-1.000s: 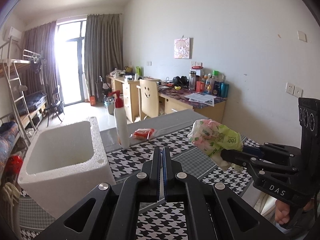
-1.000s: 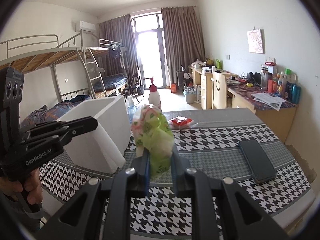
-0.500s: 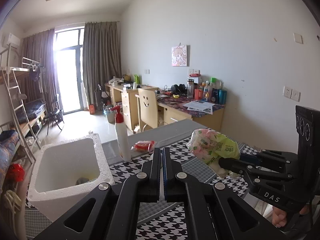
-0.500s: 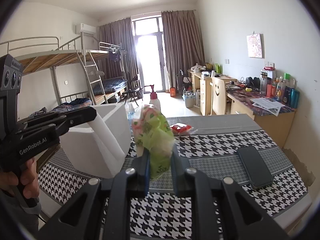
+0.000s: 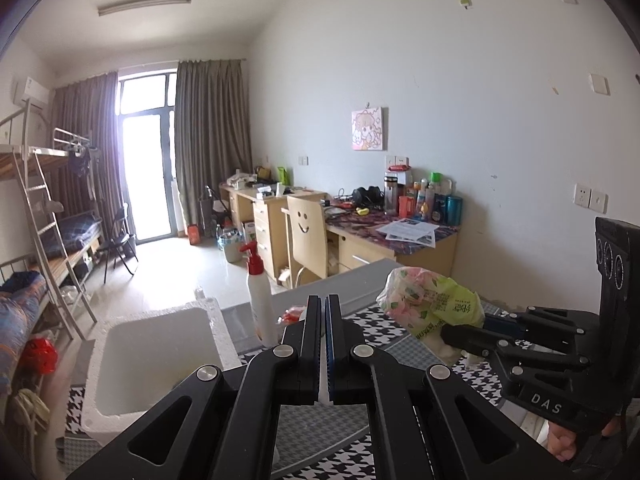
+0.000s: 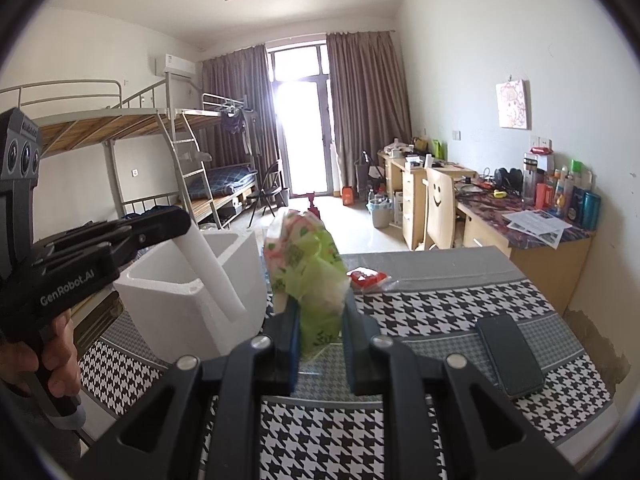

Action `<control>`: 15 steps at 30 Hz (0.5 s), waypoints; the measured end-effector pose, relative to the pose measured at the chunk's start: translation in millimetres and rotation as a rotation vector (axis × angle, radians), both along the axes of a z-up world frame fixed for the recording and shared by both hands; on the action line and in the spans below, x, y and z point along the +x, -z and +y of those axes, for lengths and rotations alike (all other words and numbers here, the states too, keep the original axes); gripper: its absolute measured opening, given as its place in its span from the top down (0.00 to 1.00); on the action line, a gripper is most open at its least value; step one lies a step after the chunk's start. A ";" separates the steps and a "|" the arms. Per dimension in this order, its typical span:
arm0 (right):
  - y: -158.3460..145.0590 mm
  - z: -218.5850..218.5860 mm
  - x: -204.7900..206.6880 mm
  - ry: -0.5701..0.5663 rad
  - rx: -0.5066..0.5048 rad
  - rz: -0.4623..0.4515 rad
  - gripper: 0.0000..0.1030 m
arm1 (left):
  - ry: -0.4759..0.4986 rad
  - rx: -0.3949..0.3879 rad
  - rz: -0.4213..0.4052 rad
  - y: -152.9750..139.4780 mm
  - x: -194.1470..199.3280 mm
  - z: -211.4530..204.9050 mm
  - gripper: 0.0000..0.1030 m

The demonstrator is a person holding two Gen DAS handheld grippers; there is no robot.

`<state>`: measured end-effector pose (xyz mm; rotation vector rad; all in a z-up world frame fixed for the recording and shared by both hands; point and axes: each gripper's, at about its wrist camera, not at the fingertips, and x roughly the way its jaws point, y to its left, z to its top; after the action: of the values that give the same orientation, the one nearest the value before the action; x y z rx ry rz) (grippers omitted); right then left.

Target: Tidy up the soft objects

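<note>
Green-and-pink plastic pack (image 6: 306, 268) sits pinched between the right gripper (image 6: 320, 320) jaws, lifted clear of the houndstooth counter (image 6: 440, 304); from the left wrist view the same pack (image 5: 430, 304) shows at 3 o'clock, held at its lower end by the right gripper (image 5: 460, 334). Left gripper (image 5: 323, 320) jaws pressed together, nothing between them, hovering above the counter (image 5: 368, 320). White foam box (image 5: 156, 356) at 9 o'clock in the left view, open top, inside mostly hidden by the near wall. In the right view the box (image 6: 192, 292) sits at 10 o'clock, left gripper (image 6: 176, 222) above it with jaws together, a white foam strip leaning out of the box just below its tip. Pump bottle (image 5: 260, 296) upright just beside the box. Red packet (image 6: 366, 278) flat on the counter behind the pack. Dark phone (image 6: 510, 356) flat at 3 o'clock, well apart from the pack
</note>
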<state>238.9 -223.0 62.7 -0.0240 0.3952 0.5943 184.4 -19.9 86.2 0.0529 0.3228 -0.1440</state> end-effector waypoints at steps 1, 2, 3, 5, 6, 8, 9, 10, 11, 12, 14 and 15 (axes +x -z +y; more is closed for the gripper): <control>-0.5 1.1 -0.2 -0.003 -0.001 -0.001 0.79 | -0.003 0.003 -0.003 -0.6 0.3 0.3 0.98; -1.7 3.0 -0.5 -0.007 0.000 -0.004 0.79 | -0.003 0.005 -0.005 -1.7 0.3 0.9 0.98; -2.7 3.4 -0.8 -0.010 0.002 -0.005 0.79 | -0.003 0.003 -0.006 -3.1 0.4 1.8 0.98; -4.8 5.1 -0.9 -0.015 0.006 -0.010 0.79 | -0.009 0.008 -0.015 -6.0 -0.6 2.7 0.98; -5.8 5.7 -0.6 -0.016 0.008 -0.011 0.79 | -0.014 0.009 -0.021 -8.0 -1.0 3.4 0.98; -7.8 6.8 1.4 -0.014 0.012 -0.011 0.79 | -0.018 0.013 -0.033 -10.7 -2.3 3.7 0.98; -8.5 6.9 2.2 -0.015 0.014 -0.012 0.79 | -0.024 0.018 -0.041 -12.0 -2.7 4.2 0.98; -9.6 7.0 3.1 -0.016 0.016 -0.013 0.79 | -0.031 0.020 -0.045 -13.4 -2.6 5.3 0.98; -10.6 7.5 3.5 -0.019 0.019 -0.013 0.79 | -0.035 0.020 -0.047 -14.1 -2.2 6.2 0.98; -11.2 7.9 3.6 -0.024 0.021 -0.013 0.79 | -0.042 0.021 -0.052 -15.7 -2.1 8.1 0.99; -11.9 9.5 3.6 -0.035 0.023 -0.014 0.79 | -0.052 0.023 -0.059 -18.2 -1.2 10.2 0.99; -12.3 10.3 3.8 -0.040 0.023 -0.015 0.79 | -0.056 0.022 -0.062 -19.8 -0.7 11.7 0.99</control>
<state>242.7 -212.8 75.0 -0.0142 0.3736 0.6373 183.7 -8.2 106.0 0.0699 0.2638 -0.0828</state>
